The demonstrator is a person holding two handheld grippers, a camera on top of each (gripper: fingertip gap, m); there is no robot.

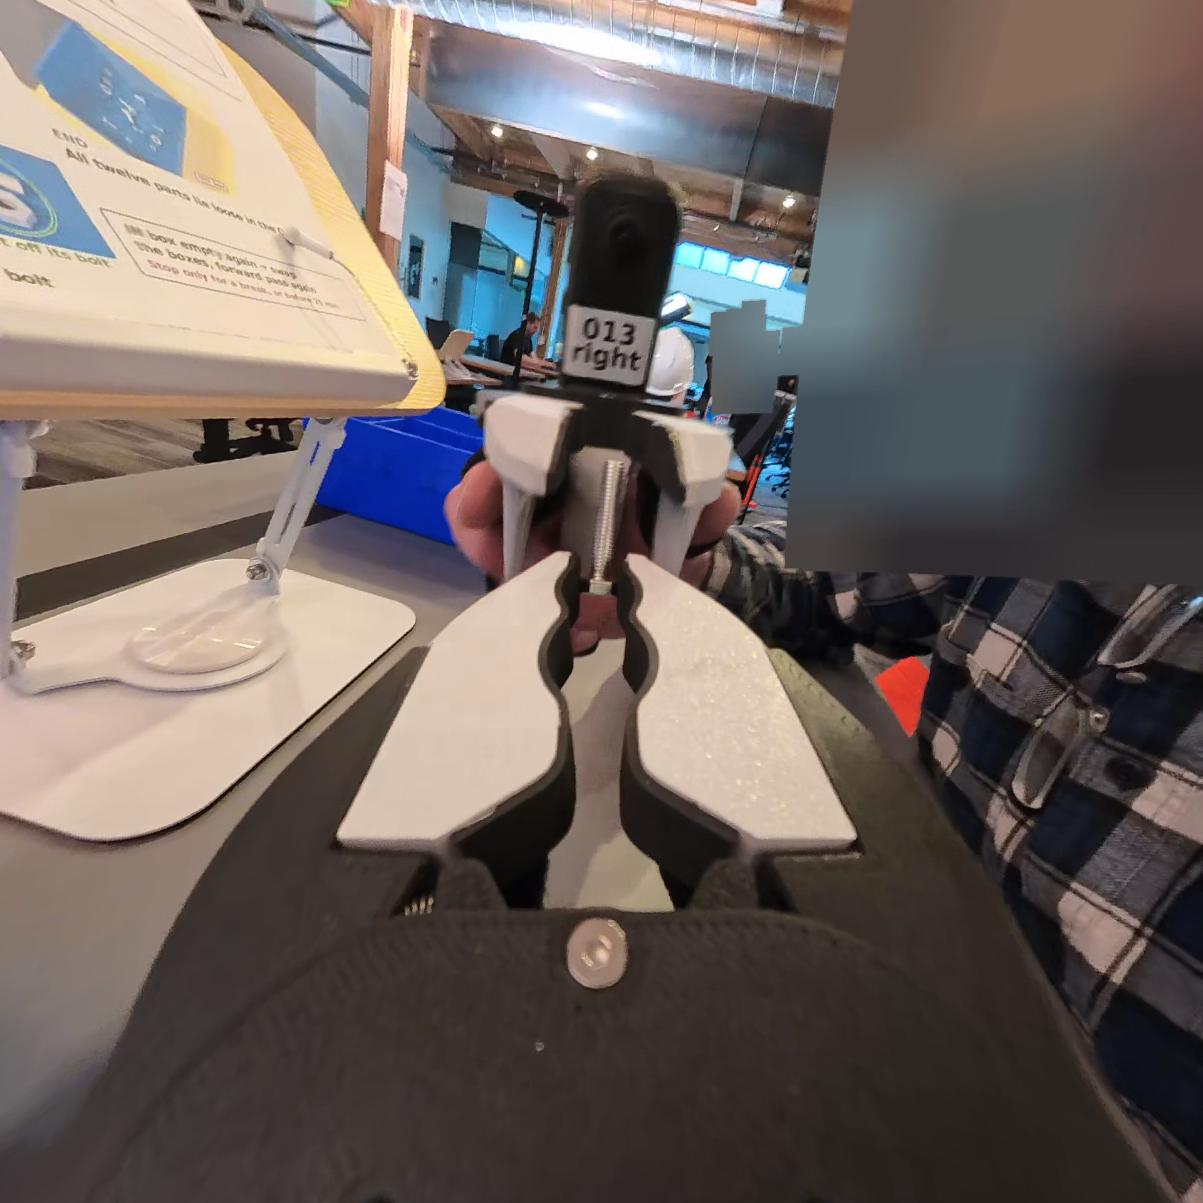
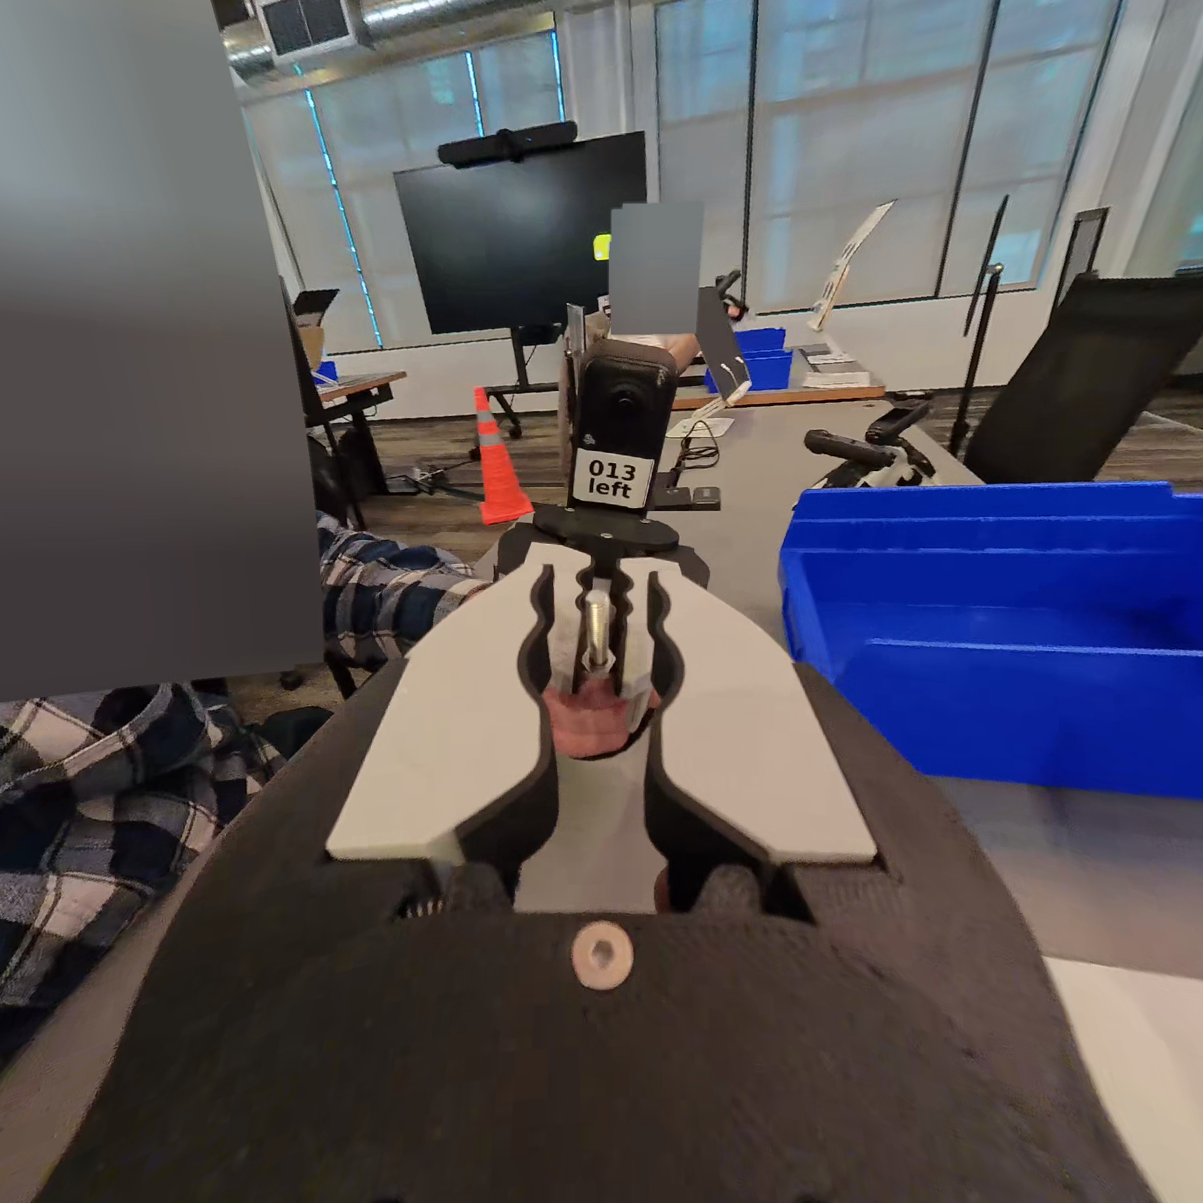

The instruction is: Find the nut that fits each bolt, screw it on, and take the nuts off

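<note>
Silver bolt (image 1: 607, 521) is standing upright in the left wrist view. My left tongs (image 1: 600, 586) are pinching its hex end (image 1: 600, 590) at the very tips. My right tongs (image 1: 595, 547) are facing me with fingers spread wide on either side of the thread, gripping nothing. The thread above the hex is showing bare. A blue bin (image 1: 390, 469) is sitting behind on the table (image 1: 364, 573).

In the right wrist view, my right tongs are gaping wide. The left pair's fingers and the bolt are sitting between the pads and apart from both. The hex is lying at the near, lower end; I cannot tell whether it is the bolt's head or a nut.

I am judging this as mid-task: one bolt in hand and no nut riding up its thread. No other bolts or nuts are showing, so I am not counting what is finished.
</note>
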